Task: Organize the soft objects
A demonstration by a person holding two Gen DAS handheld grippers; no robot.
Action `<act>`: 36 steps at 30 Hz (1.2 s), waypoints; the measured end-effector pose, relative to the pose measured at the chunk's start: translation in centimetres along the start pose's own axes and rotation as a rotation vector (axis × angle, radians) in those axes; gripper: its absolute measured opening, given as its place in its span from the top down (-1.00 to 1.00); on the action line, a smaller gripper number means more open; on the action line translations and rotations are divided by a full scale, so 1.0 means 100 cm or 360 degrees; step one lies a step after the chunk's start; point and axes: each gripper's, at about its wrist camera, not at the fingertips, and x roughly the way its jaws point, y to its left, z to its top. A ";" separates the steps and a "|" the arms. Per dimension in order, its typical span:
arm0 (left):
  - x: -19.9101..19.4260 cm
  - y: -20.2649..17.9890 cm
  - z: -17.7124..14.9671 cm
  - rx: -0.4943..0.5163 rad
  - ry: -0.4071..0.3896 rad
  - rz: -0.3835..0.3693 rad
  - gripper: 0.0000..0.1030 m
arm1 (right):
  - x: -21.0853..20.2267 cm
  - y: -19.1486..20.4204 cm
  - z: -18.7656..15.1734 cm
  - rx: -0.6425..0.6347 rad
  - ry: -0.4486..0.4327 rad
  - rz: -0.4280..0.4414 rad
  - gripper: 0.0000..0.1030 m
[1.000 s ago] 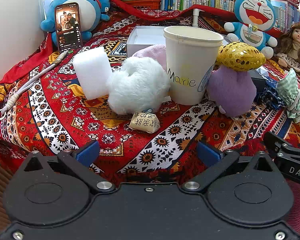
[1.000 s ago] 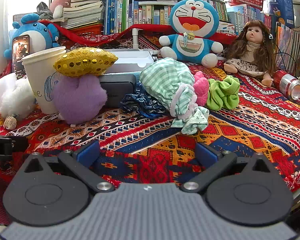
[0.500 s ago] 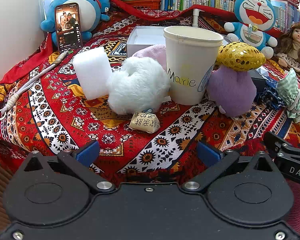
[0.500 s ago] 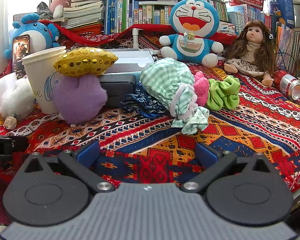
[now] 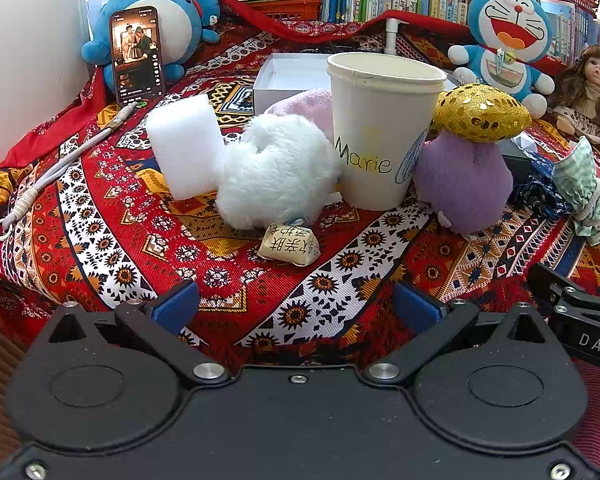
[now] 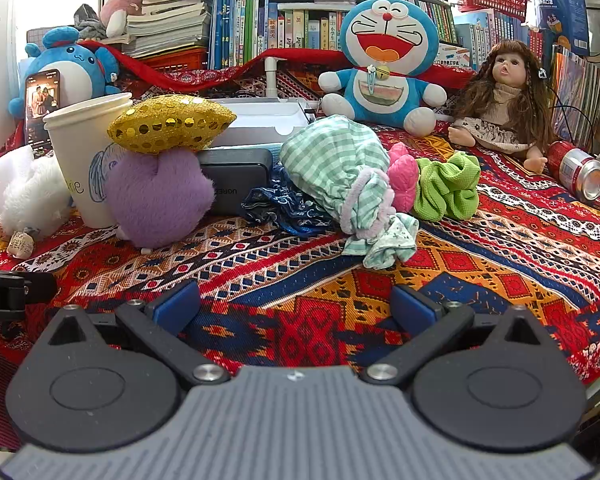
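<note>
A white fluffy plush [image 5: 276, 170] lies by a white sponge block [image 5: 184, 146] and a paper cup marked "Marie" [image 5: 382, 130]. A purple plush heart [image 5: 462, 178] with a gold sequin cushion [image 5: 480, 114] on top stands right of the cup. In the right wrist view a green checked cloth bundle [image 6: 340, 172], a pink plush piece [image 6: 404, 178] and a green scrunchie [image 6: 446, 186] lie mid-table. My left gripper [image 5: 296, 306] is open and empty near the front edge. My right gripper [image 6: 296, 304] is open and empty too.
A small wrapped packet [image 5: 290, 244] lies in front of the white plush. A phone [image 5: 137, 56] leans on a blue plush. A white box [image 5: 290, 80], a black case [image 6: 236, 184], a Doraemon toy [image 6: 384, 62], a doll [image 6: 504, 100] and a can [image 6: 578, 168] stand behind.
</note>
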 end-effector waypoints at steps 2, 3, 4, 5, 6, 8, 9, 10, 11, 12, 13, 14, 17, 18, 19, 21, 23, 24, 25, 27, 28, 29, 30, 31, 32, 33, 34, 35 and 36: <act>0.000 0.000 0.000 0.0001 -0.0001 0.0000 -1.00 | 0.000 0.000 0.000 -0.0001 0.0001 0.0000 -1.00; 0.000 0.000 0.000 0.0001 -0.0005 -0.0001 -1.00 | 0.000 0.000 0.000 0.0000 0.0001 0.0000 -1.00; 0.000 0.001 -0.001 0.0001 -0.0010 -0.0003 -1.00 | 0.000 0.000 0.000 0.0001 -0.0001 0.0000 -1.00; 0.000 0.001 -0.001 0.0005 -0.0017 -0.0006 -1.00 | 0.000 0.000 0.000 0.0001 -0.0003 0.0000 -1.00; 0.000 0.002 -0.001 0.0010 -0.0025 -0.0010 -1.00 | 0.000 0.000 0.000 0.0001 -0.0008 0.0000 -1.00; -0.003 0.002 -0.005 0.0017 -0.0040 -0.0021 -1.00 | -0.001 0.000 0.001 0.0001 -0.0019 0.0000 -1.00; -0.003 0.002 -0.006 0.0023 -0.0046 -0.0025 -1.00 | -0.001 0.001 0.000 0.0003 -0.0023 0.0000 -1.00; -0.004 0.001 -0.006 0.0026 -0.0049 -0.0028 -1.00 | 0.002 0.000 -0.001 0.0002 -0.0028 -0.0001 -1.00; -0.004 0.001 -0.007 0.0031 -0.0055 -0.0033 -1.00 | 0.001 0.000 -0.001 0.0002 -0.0031 -0.0001 -1.00; -0.004 0.002 -0.008 0.0037 -0.0063 -0.0038 -1.00 | 0.000 0.000 -0.002 0.0001 -0.0032 -0.0001 -1.00; -0.004 0.003 -0.009 0.0040 -0.0077 -0.0043 -1.00 | -0.001 0.000 -0.002 0.0001 -0.0033 -0.0001 -1.00; -0.004 0.004 -0.010 0.0044 -0.0093 -0.0046 -1.00 | 0.000 0.000 -0.002 0.0002 -0.0032 -0.0001 -1.00; -0.005 0.005 -0.012 0.0047 -0.0129 -0.0051 -1.00 | -0.001 -0.001 -0.002 0.0002 -0.0044 -0.0001 -1.00; -0.005 0.005 -0.012 0.0047 -0.0131 -0.0050 -1.00 | -0.003 0.001 -0.004 0.0003 -0.0051 0.0000 -1.00; -0.005 0.005 -0.013 0.0048 -0.0133 -0.0050 -1.00 | -0.004 0.001 -0.006 0.0005 -0.0061 0.0000 -1.00; -0.005 0.005 -0.012 0.0050 -0.0136 -0.0050 -1.00 | -0.004 0.000 -0.008 0.0004 -0.0088 0.0005 -1.00; -0.005 0.005 -0.014 0.0057 -0.0150 -0.0052 -1.00 | -0.006 0.000 -0.009 -0.0012 -0.0102 0.0032 -1.00; -0.006 0.005 -0.015 0.0059 -0.0160 -0.0054 -1.00 | -0.006 0.000 -0.009 -0.0029 -0.0102 0.0048 -1.00; -0.006 0.005 -0.016 0.0060 -0.0167 -0.0055 -1.00 | -0.006 0.001 -0.008 -0.0048 -0.0098 0.0065 -1.00; -0.006 0.005 -0.016 0.0062 -0.0168 -0.0057 -1.00 | -0.006 0.001 -0.006 -0.0067 -0.0093 0.0085 -1.00; -0.007 0.005 -0.015 0.0062 -0.0165 -0.0060 -1.00 | -0.007 0.001 -0.006 -0.0070 -0.0099 0.0088 -1.00; -0.007 0.006 -0.015 0.0063 -0.0164 -0.0064 -1.00 | -0.007 0.001 -0.006 -0.0071 -0.0107 0.0098 -1.00; -0.007 0.007 -0.014 0.0062 -0.0163 -0.0069 -1.00 | -0.008 0.002 -0.005 -0.0073 -0.0116 0.0116 -1.00; -0.008 0.008 -0.013 0.0058 -0.0166 -0.0073 -1.00 | -0.009 0.002 -0.005 -0.0077 -0.0128 0.0130 -1.00; -0.008 0.009 -0.013 0.0051 -0.0173 -0.0074 -1.00 | -0.010 0.003 -0.004 -0.0083 -0.0139 0.0144 -1.00; -0.009 0.010 -0.012 0.0044 -0.0182 -0.0075 -1.00 | -0.011 0.004 -0.003 -0.0094 -0.0155 0.0162 -1.00; -0.011 0.012 -0.012 0.0034 -0.0198 -0.0080 -1.00 | -0.012 0.005 -0.002 -0.0105 -0.0171 0.0172 -1.00; -0.013 0.014 -0.011 0.0022 -0.0218 -0.0091 -1.00 | -0.013 0.007 -0.001 -0.0118 -0.0188 0.0182 -1.00; -0.014 0.016 -0.010 0.0012 -0.0239 -0.0107 -1.00 | -0.014 0.008 0.000 -0.0133 -0.0204 0.0194 -1.00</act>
